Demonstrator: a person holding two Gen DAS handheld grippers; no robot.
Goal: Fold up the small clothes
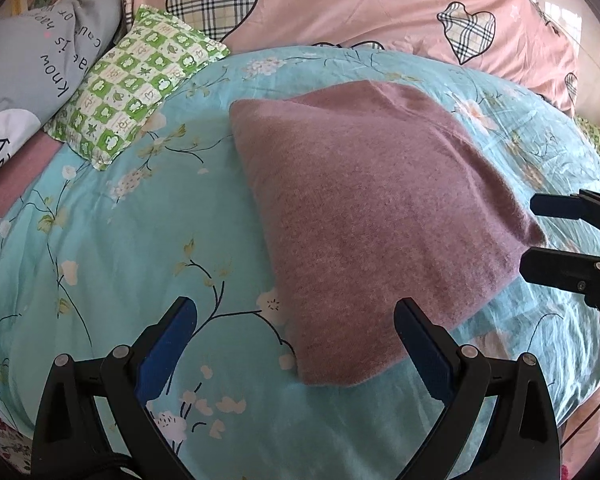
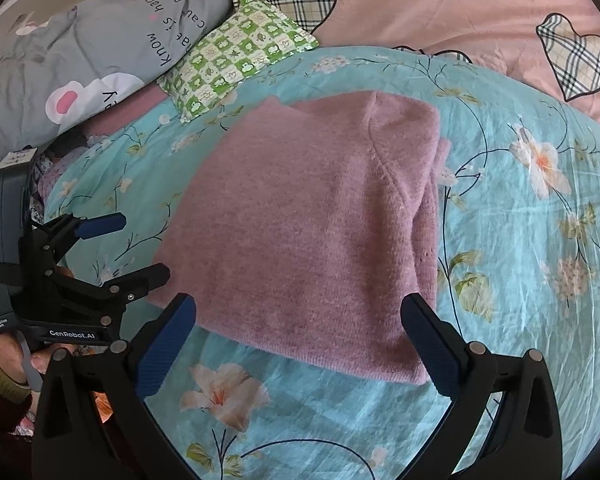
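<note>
A mauve knitted sweater lies folded into a flat rectangle on the turquoise floral bedspread. It also shows in the right wrist view. My left gripper is open and empty, hovering just short of the sweater's near corner. My right gripper is open and empty, above the sweater's near edge. In the left wrist view the right gripper is at the sweater's right corner. In the right wrist view the left gripper is beside the sweater's left edge.
A green checked pillow and a grey pillow with lettering lie at the far left. A pink quilt with plaid hearts lies behind the bedspread. The bed's right edge drops off by a tiled wall.
</note>
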